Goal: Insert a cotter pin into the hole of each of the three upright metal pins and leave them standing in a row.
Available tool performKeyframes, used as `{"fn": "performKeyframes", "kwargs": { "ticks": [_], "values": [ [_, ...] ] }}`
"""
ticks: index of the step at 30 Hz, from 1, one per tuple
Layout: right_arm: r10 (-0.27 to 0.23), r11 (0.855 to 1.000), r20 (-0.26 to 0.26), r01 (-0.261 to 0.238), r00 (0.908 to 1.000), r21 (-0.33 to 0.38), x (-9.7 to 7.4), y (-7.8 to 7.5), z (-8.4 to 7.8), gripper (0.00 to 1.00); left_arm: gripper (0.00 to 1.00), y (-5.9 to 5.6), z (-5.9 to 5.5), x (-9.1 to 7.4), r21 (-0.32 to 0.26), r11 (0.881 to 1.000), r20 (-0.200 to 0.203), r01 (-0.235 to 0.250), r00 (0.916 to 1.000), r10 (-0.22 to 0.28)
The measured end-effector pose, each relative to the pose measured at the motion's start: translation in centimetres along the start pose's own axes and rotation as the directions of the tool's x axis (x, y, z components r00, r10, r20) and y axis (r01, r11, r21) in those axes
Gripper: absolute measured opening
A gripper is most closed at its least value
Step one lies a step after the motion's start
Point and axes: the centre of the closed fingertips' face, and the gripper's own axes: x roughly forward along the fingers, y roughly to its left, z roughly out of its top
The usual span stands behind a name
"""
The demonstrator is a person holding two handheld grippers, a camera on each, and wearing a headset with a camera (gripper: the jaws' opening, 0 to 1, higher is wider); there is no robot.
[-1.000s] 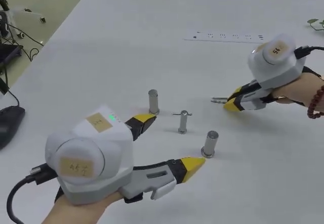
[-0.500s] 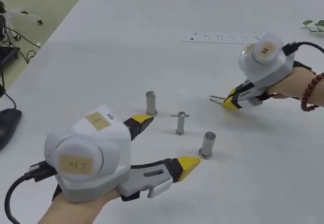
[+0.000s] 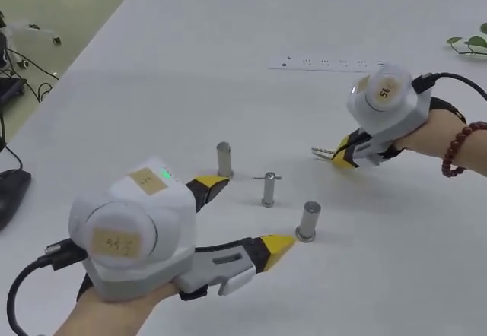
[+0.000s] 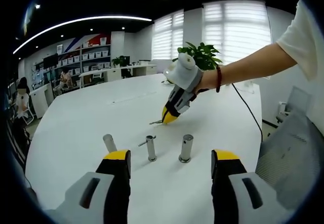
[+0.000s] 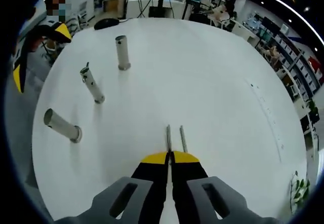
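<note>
On the white tabletop [image 3: 152,85] three metal pins stand upright in a slanted row running from far left to near right: the far-left pin [image 3: 224,159], the middle pin [image 3: 268,191] and the near-right pin [image 3: 308,221], each apart from the next. The middle pin carries a second cotter pin [image 3: 268,176] lying crosswise through it near the top; the other two pins show bare tops. The left tongs [image 3: 251,211] hang low over the near left of the tabletop with their yellow-tipped jaws spread wide and nothing between them, pointing toward the row, the far tip near the far-left pin and the near tip just beside the near-right pin. The right tongs [image 3: 342,157] sit to the right of the row, well apart from it, jaws pressed together and pinching a cotter pin [image 3: 323,152], whose two thin legs stick out to the left, low over the tabletop. A white power strip [image 3: 335,63] lies flat farther back.
</note>
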Motion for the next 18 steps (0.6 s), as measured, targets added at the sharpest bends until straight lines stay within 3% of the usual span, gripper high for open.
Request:
{"fn": "performKeyframes", "kwargs": {
  "ticks": [7,18],
  "values": [
    [-0.026,0.997,0.041,0.029,0.9988,-0.075,-1.1,0.0,1.0,0.02,0.62,0.3,0.8,0.1,0.02,1.0,0.003,-0.003,1.0,0.003],
    [-0.057,0.985,0.137,0.078,0.9889,-0.157,-4.1,2.3,3.9,0.02,0.53,0.9,2.1,0.6,0.018,1.0,0.008,0.013,0.9999,-0.013]
  ]
}}
